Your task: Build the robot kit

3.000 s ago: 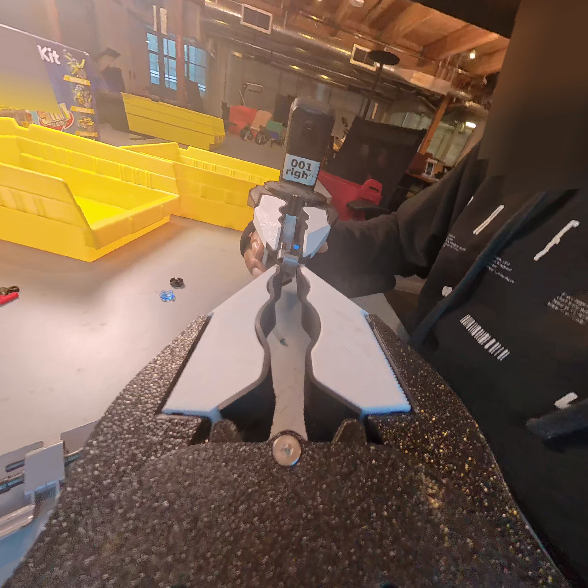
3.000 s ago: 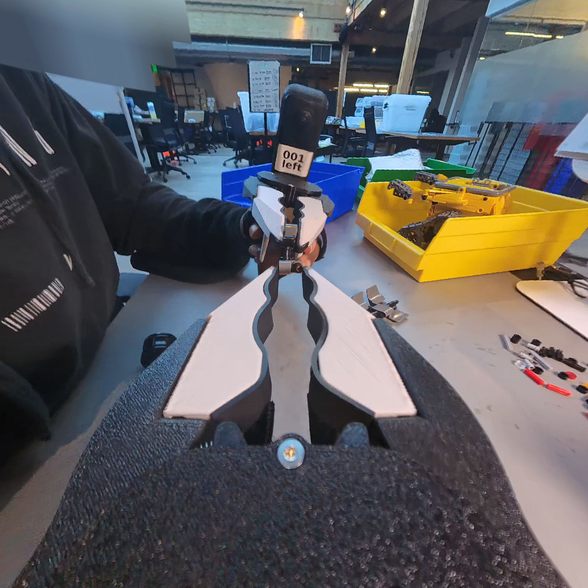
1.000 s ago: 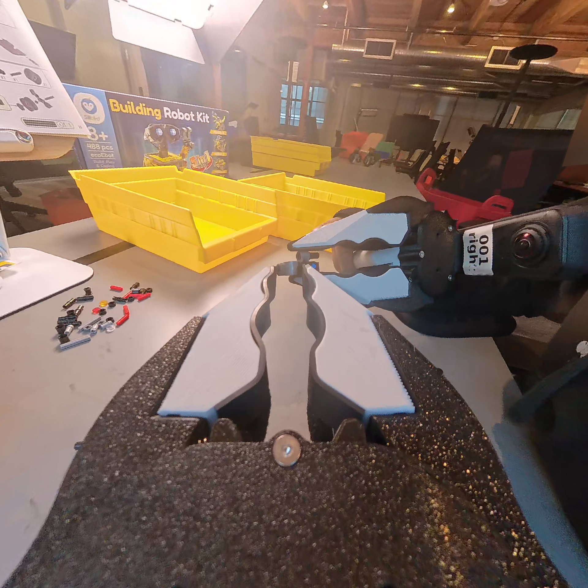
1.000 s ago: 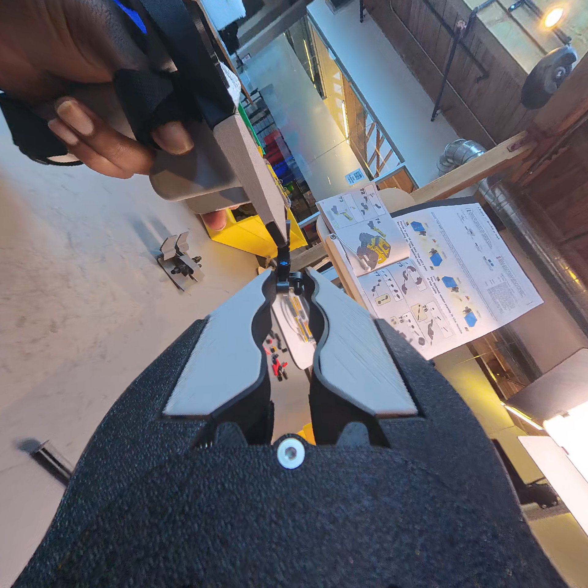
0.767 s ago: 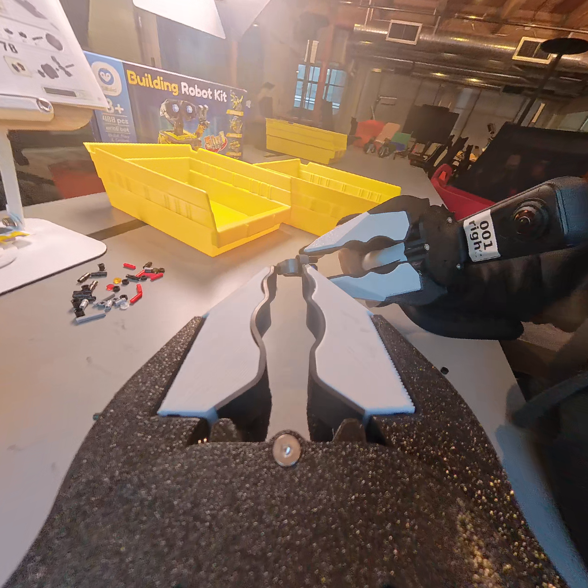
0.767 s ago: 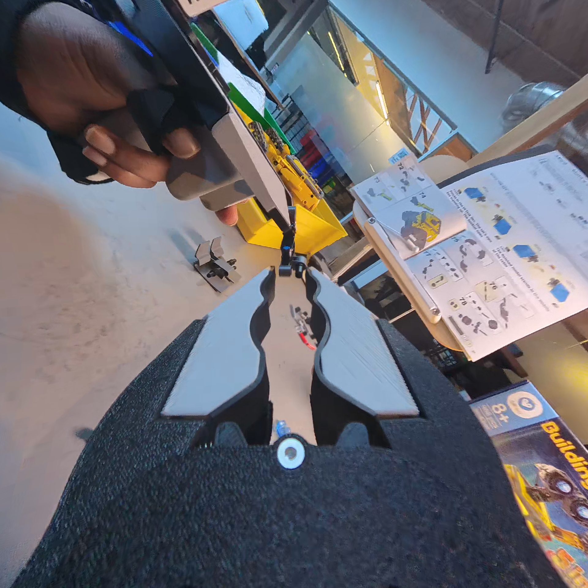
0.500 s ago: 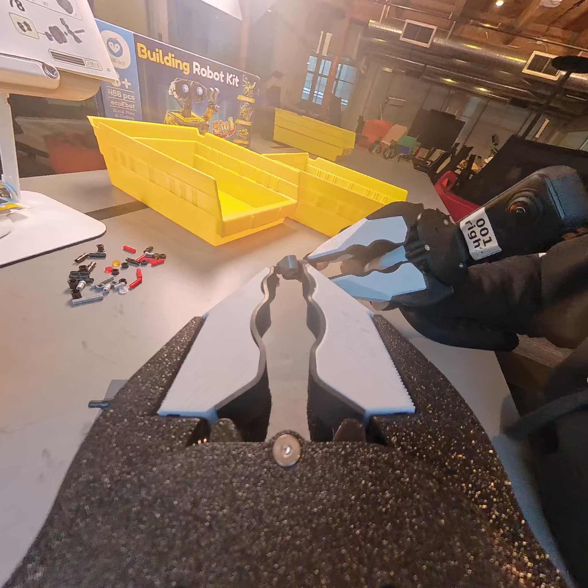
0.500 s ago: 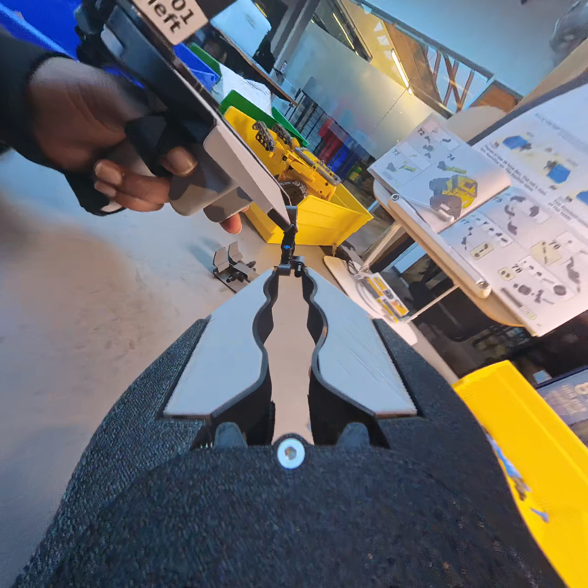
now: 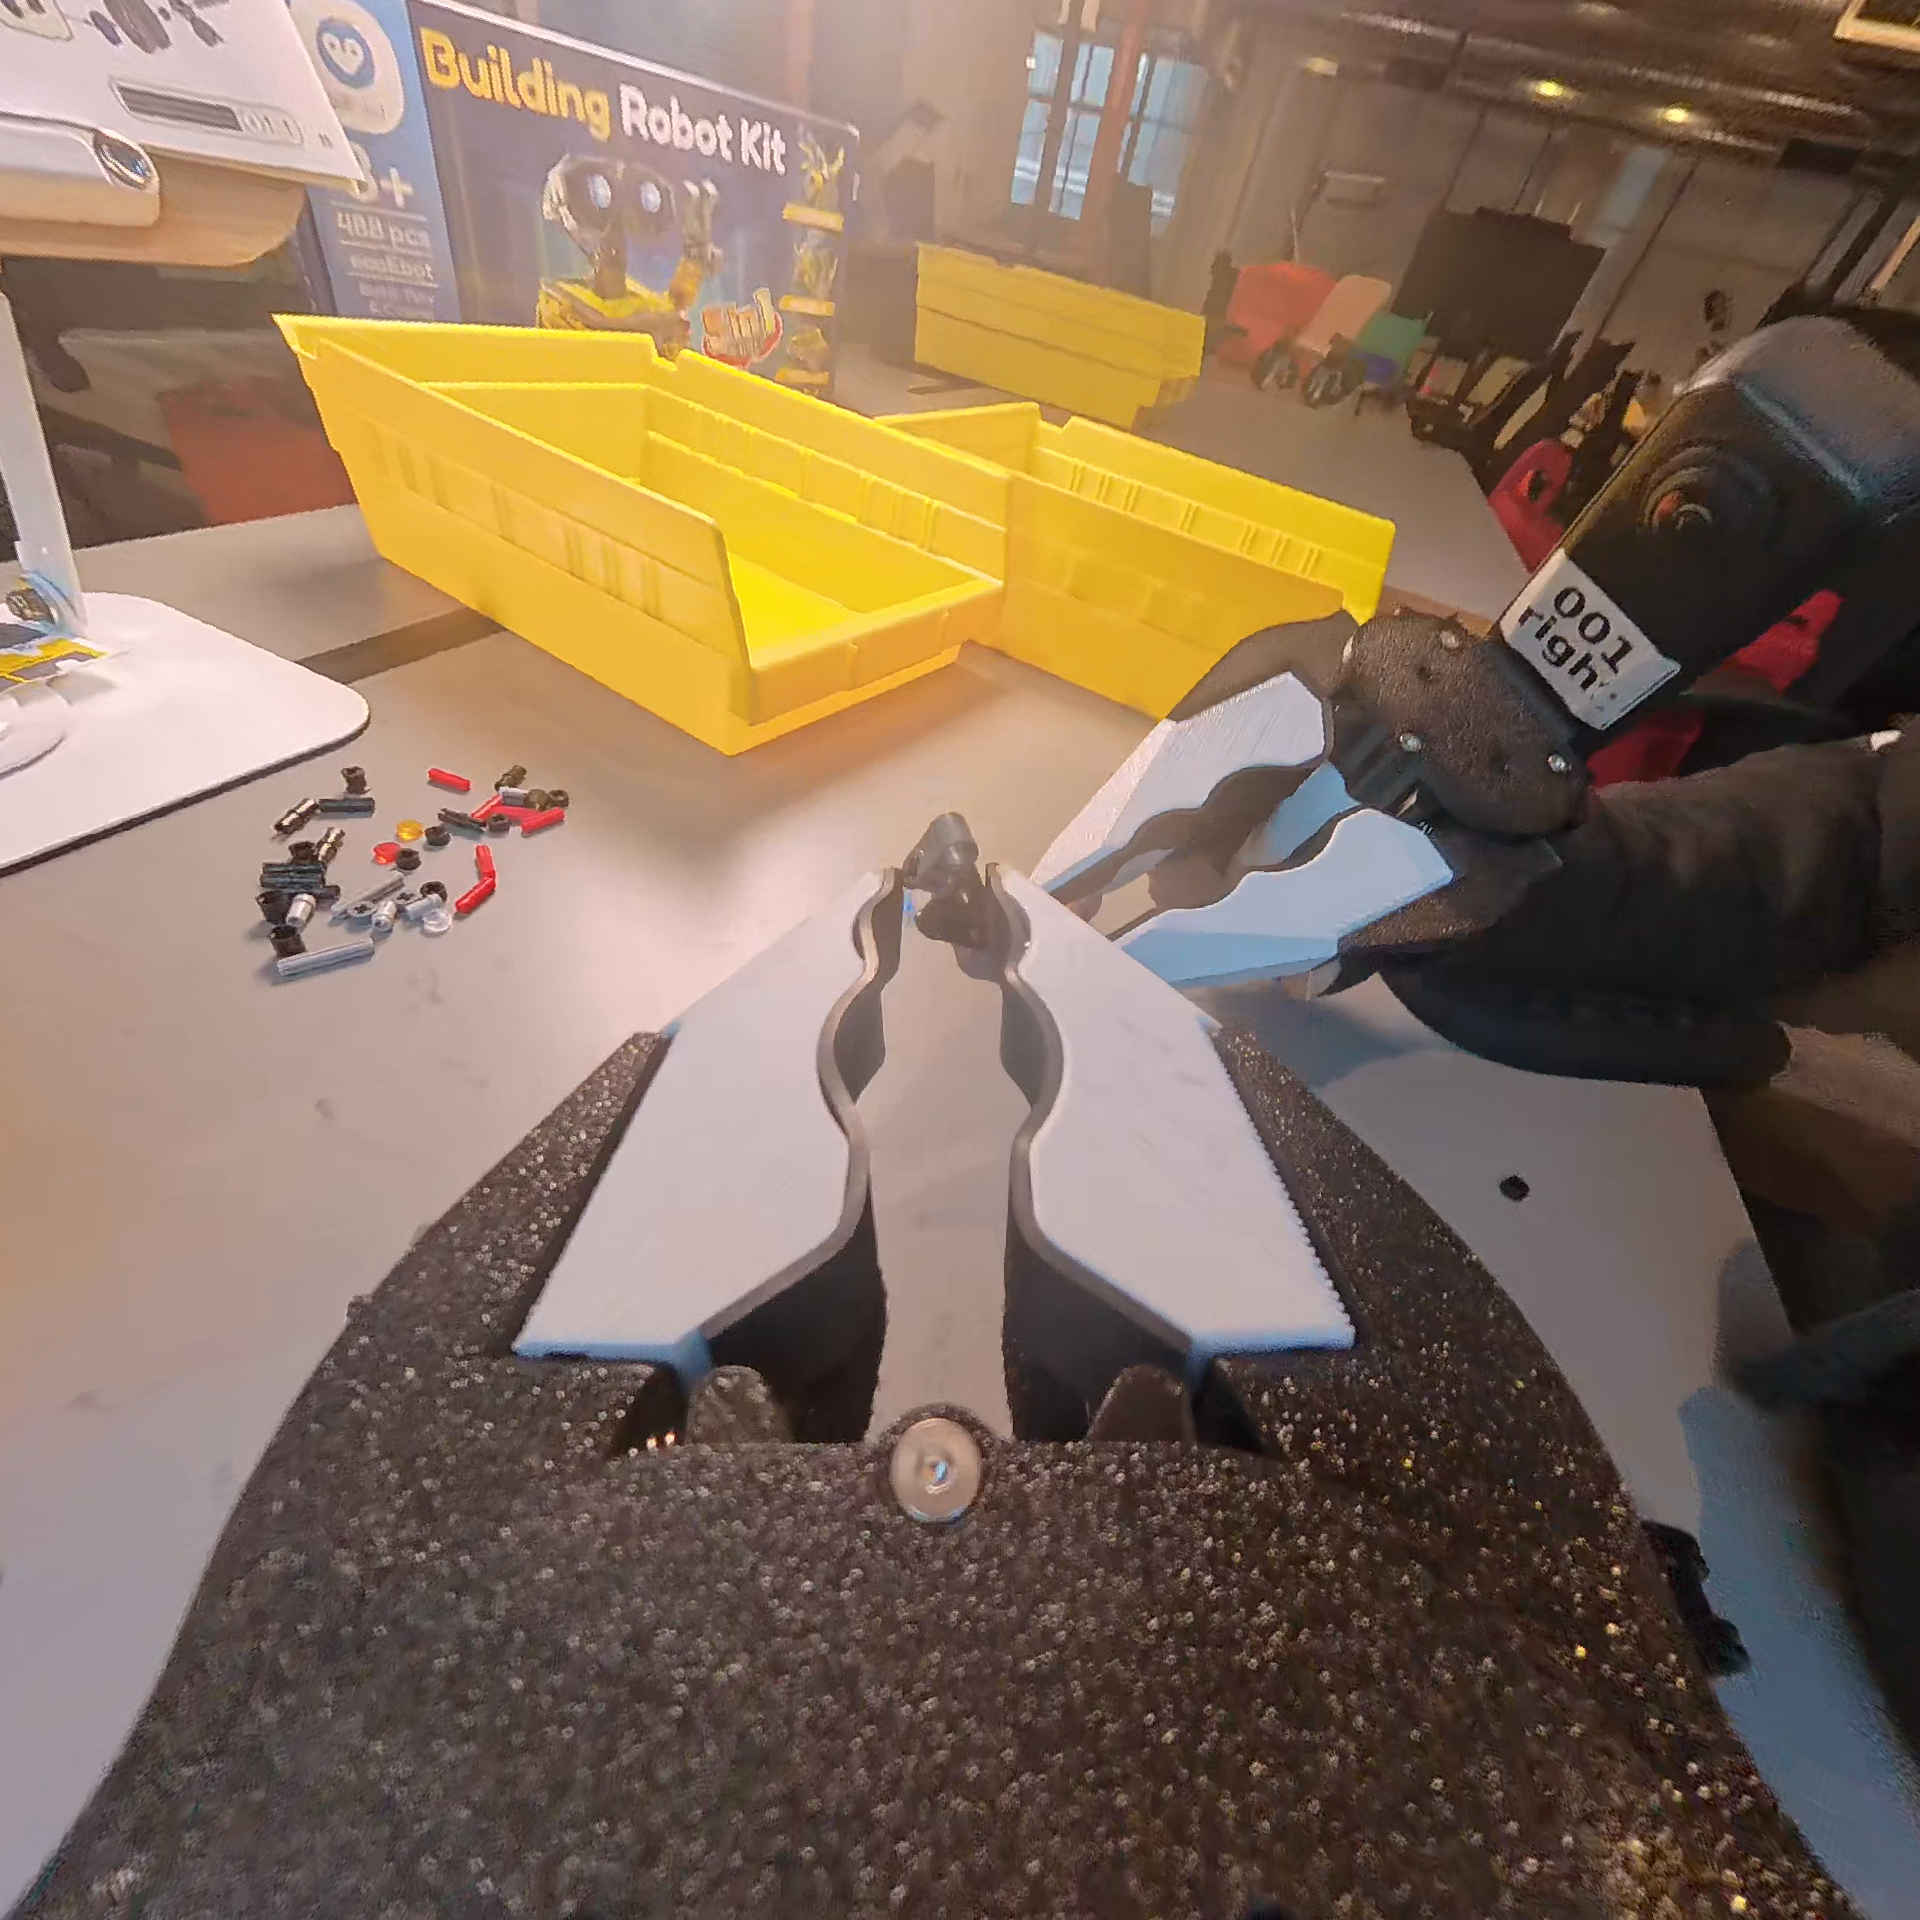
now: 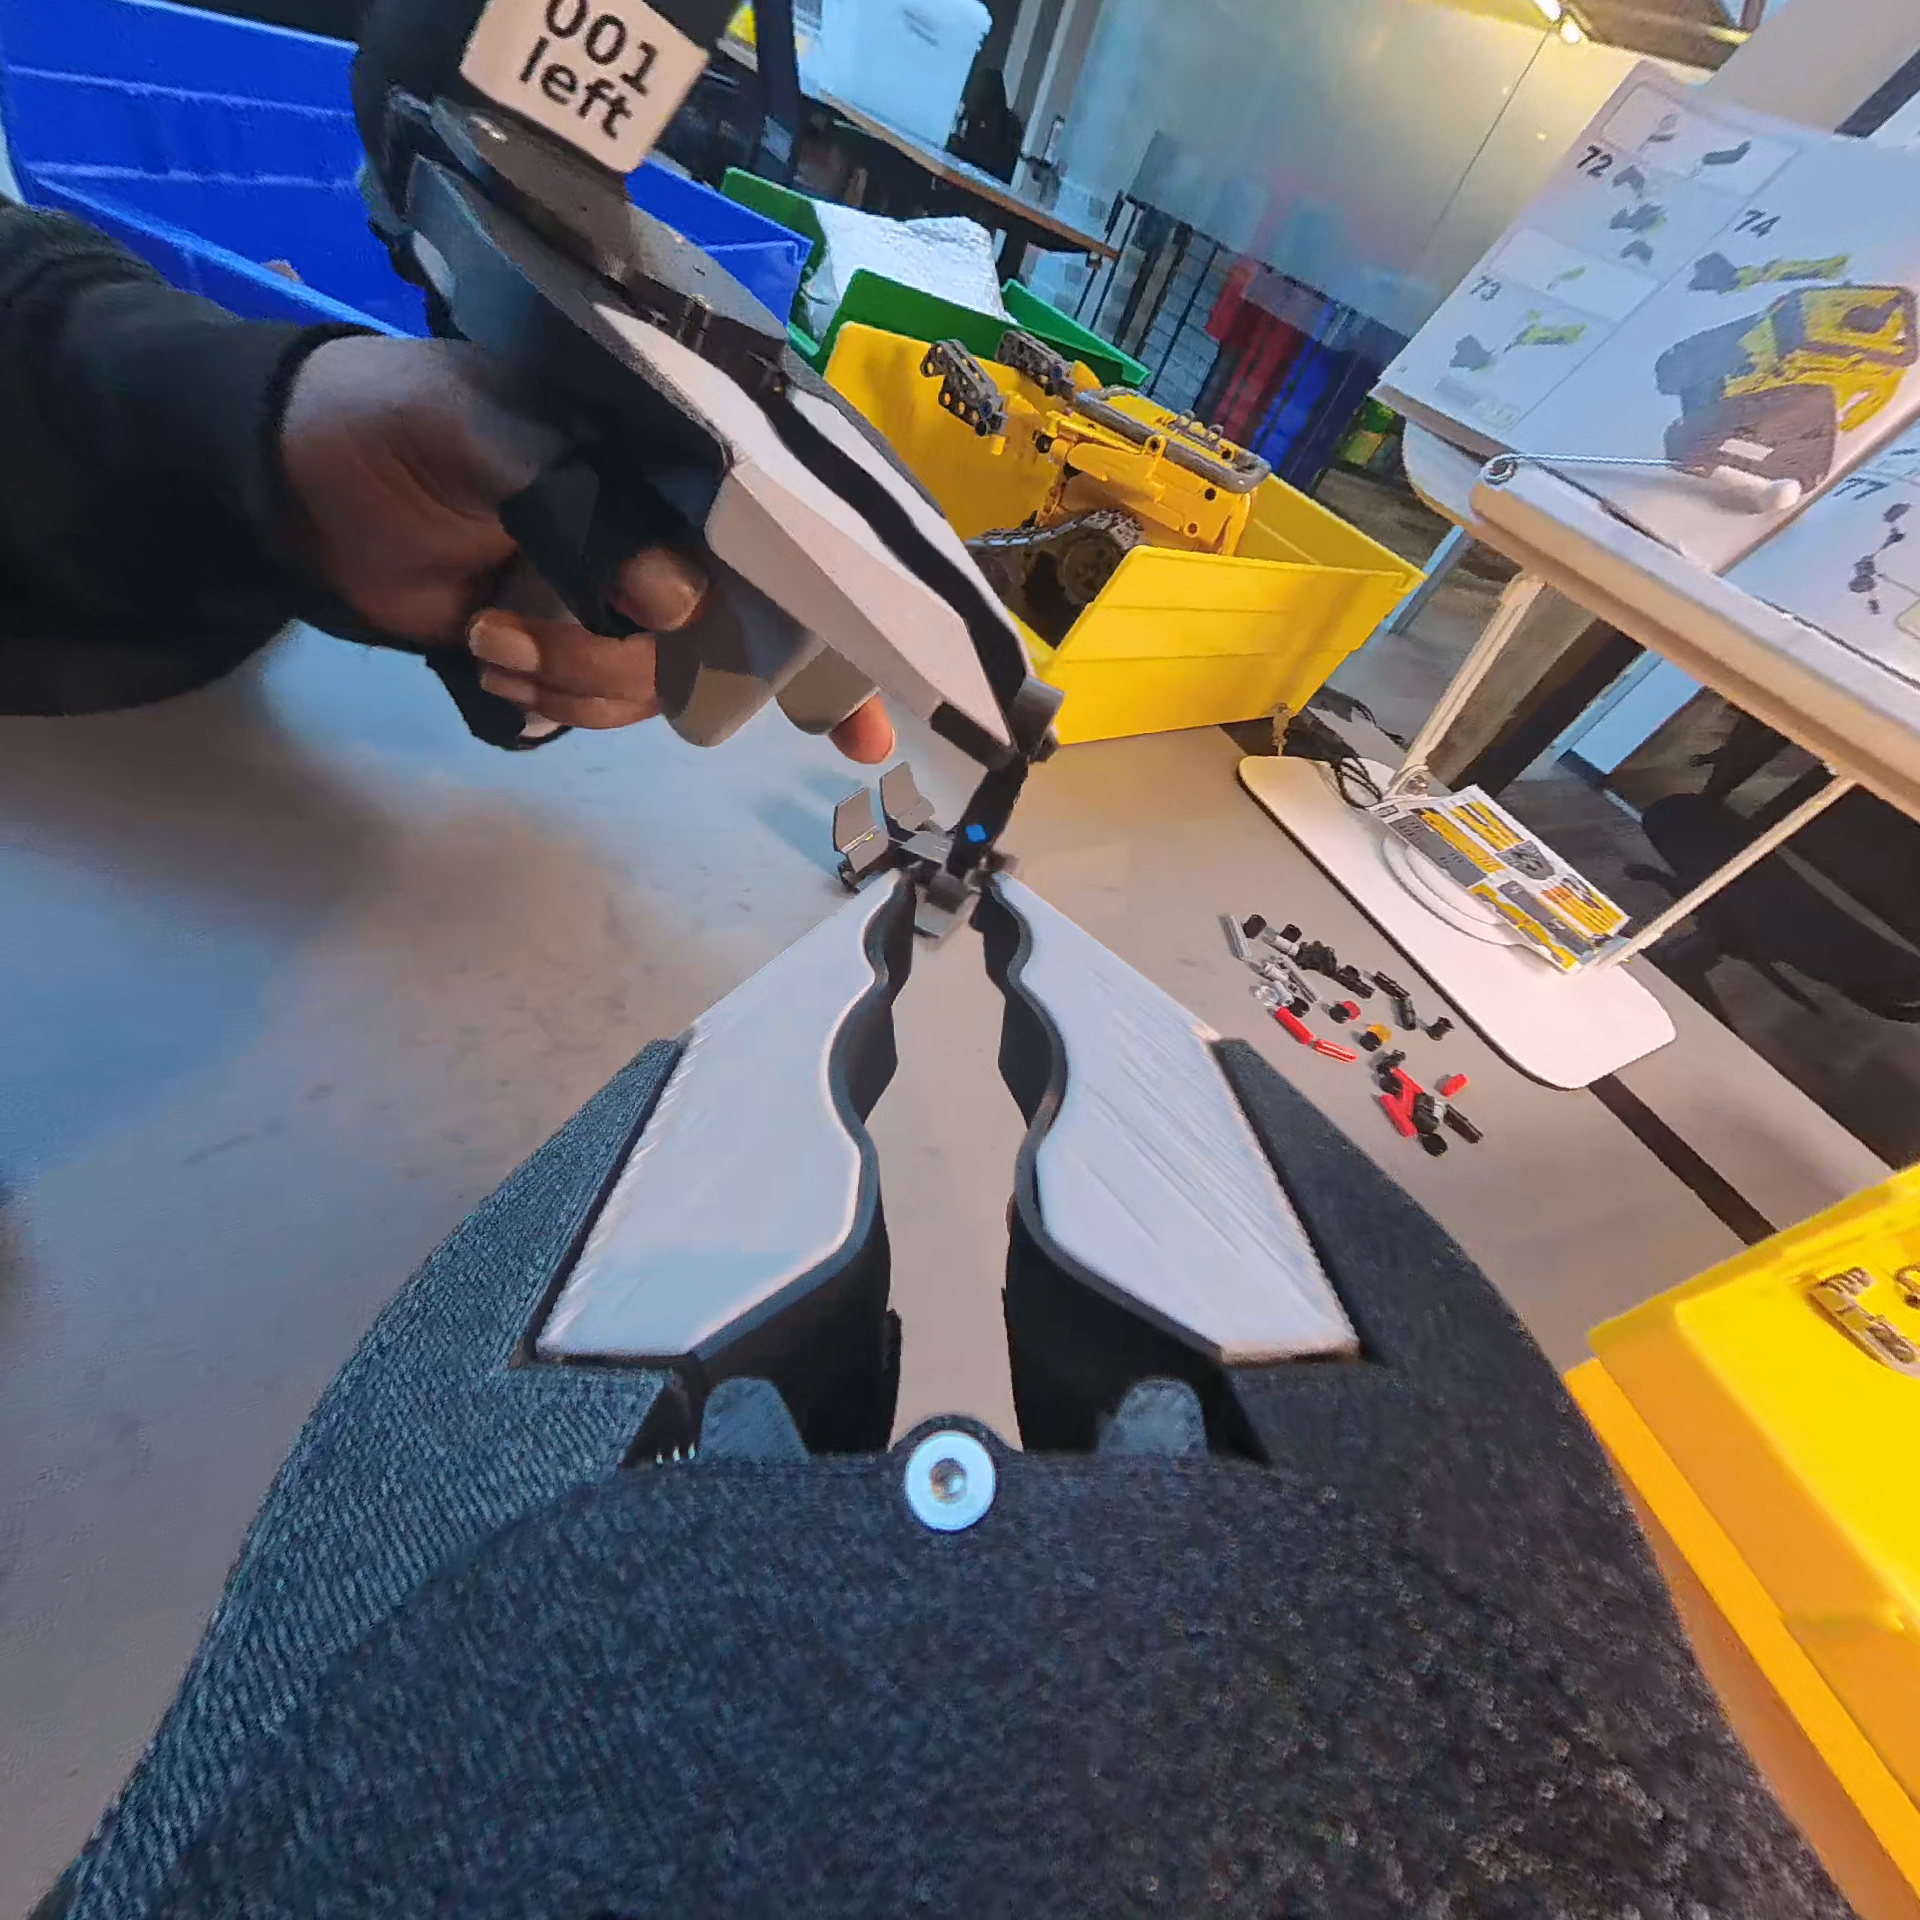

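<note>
grey table [image 9: 187, 1091]: bears all below. yellow bins [image 9: 665, 520], side by side at the far edge. left gripper [image 9: 943, 894]: fingers pinched together on a small black-and-grey brick assembly [image 9: 948, 873], held above the table. right gripper [image 10: 948, 896]: fingers clamped on that same assembly [image 10: 961, 857], tip to tip with the left. scattered red, black and grey pieces [image 9: 405, 862], lying near the bins.

Loose small parts [image 9: 405, 862] lie on the table [image 9: 208, 1091], seemingly before the bins [image 9: 665, 520].
</note>
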Available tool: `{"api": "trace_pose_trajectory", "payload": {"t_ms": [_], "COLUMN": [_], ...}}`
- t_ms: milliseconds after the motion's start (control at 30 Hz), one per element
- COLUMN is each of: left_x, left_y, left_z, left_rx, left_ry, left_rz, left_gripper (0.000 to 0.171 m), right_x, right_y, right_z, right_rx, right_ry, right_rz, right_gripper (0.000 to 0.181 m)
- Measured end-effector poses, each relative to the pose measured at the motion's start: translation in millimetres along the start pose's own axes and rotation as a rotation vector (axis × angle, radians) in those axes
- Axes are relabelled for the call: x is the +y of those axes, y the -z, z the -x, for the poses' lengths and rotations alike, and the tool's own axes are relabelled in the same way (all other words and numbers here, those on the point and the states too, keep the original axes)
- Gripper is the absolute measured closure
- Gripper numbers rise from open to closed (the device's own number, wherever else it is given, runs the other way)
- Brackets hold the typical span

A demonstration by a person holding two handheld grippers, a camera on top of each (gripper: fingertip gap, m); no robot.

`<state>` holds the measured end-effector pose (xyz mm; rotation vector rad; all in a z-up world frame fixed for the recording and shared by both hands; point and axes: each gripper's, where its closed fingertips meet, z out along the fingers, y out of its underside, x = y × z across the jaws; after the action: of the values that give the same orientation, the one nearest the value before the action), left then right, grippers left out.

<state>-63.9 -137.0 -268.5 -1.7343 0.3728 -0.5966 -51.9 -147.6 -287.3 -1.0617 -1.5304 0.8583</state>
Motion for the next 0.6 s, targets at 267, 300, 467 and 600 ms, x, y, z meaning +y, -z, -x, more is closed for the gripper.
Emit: {"api": "trace_pose_trajectory", "payload": {"t_ms": [267, 300, 467, 600], "left_x": [33.7, 40.5, 75.0, 90.1], "left_y": [3.2, 4.0, 8.0, 8.2], "left_z": [-1.1, -2.7, -13.3, -20.9], "left_rx": [0.074, 0.092, 0.172, 0.219], "left_ry": [-0.028, -0.033, -0.077, -0.098], "left_rz": [0.202, 0.239, 0.417, 0.49], "left_gripper": [0.157, 0.157, 0.157, 0.157], "right_x": [1.4, 3.1, 9.4, 22.3], "right_y": [10.2, 13.8, 41.1, 60.3], "right_z": [18.0, 18.0, 6.7, 4.1], "right_rx": [-0.181, -0.213, -0.347, -0.443], "right_ry": [0.026, 0.016, -0.052, -0.098], "right_rz": [0.005, 0.018, 0.056, 0.111], "right_gripper": [0.164, 0.164, 0.163, 0.162]}}
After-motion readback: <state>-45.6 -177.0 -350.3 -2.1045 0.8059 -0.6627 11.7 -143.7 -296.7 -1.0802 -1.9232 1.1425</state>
